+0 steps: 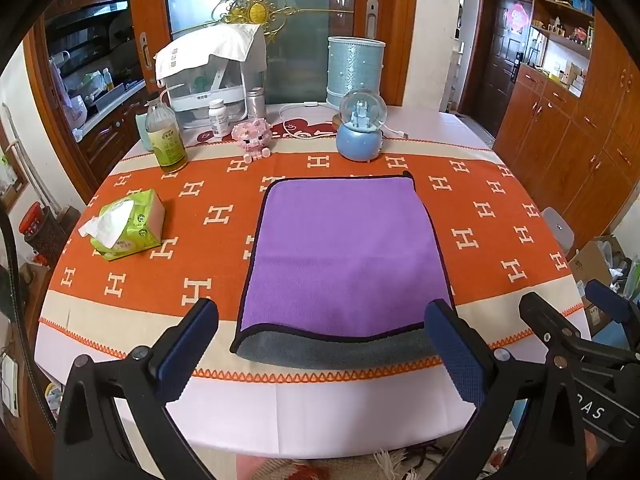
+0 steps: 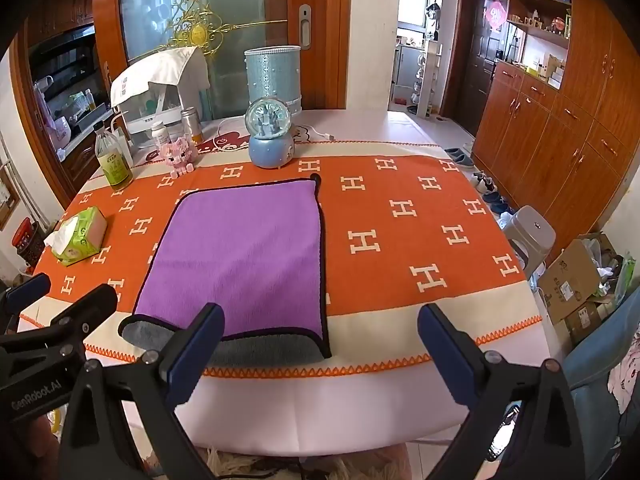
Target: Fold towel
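Observation:
A purple towel [image 1: 344, 248] with a dark hem lies folded once on the orange patterned tablecloth; its grey underside shows as a strip along the near edge [image 1: 340, 350]. It also shows in the right wrist view [image 2: 244, 252]. My left gripper [image 1: 320, 340] is open and empty, hovering just before the towel's near edge. My right gripper [image 2: 320, 344] is open and empty, with its left finger [image 2: 196, 344] over the towel's near edge. The right gripper shows at the right of the left wrist view [image 1: 576, 320].
A green tissue pack [image 1: 128, 224] lies left of the towel. Behind the towel stand a blue snow globe [image 1: 362, 128], a pink toy pig [image 1: 254, 138], an oil bottle [image 1: 166, 136], a blue cylinder [image 1: 354, 70] and a white appliance [image 1: 212, 72]. A stool [image 2: 528, 236] and boxes [image 2: 576, 276] are on the right.

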Motion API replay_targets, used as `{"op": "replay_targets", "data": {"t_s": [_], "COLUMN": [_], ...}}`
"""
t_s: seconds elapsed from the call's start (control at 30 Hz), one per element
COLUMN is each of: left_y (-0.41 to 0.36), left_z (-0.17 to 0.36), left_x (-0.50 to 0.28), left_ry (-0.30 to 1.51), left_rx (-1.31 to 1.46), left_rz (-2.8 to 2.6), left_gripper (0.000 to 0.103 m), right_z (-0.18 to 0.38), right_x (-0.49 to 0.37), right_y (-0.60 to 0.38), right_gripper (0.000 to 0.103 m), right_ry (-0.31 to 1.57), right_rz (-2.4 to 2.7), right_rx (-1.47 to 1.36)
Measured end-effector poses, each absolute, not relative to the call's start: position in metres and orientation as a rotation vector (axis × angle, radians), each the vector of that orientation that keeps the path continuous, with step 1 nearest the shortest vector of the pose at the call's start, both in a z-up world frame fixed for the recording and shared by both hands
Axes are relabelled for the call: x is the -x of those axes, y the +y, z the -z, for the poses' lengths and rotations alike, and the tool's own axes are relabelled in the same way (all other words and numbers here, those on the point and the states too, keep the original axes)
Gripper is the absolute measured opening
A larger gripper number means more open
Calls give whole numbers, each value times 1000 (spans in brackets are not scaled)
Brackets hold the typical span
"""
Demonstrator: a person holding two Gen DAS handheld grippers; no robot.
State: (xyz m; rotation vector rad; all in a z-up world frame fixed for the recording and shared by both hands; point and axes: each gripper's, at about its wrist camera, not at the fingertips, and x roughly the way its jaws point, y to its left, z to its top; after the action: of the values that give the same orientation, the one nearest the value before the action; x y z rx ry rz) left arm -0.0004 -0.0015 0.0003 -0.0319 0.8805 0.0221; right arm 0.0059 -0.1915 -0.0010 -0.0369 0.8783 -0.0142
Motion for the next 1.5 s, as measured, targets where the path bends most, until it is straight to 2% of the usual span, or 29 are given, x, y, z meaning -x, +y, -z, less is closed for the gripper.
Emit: {"op": "replay_targets", "data": {"t_s": [1.5], "left_y": [0], "left_z": [0], "left_x": [0], "left_ry": [887], "left_rx": [40], "left_rz": [-20], "left_gripper": [102], "right_z": [7], "right_x": [-5], "right_y": [-189], "right_gripper": [98], "right_ry": [891], "right_rz": [9], "right_rx": [33]}}
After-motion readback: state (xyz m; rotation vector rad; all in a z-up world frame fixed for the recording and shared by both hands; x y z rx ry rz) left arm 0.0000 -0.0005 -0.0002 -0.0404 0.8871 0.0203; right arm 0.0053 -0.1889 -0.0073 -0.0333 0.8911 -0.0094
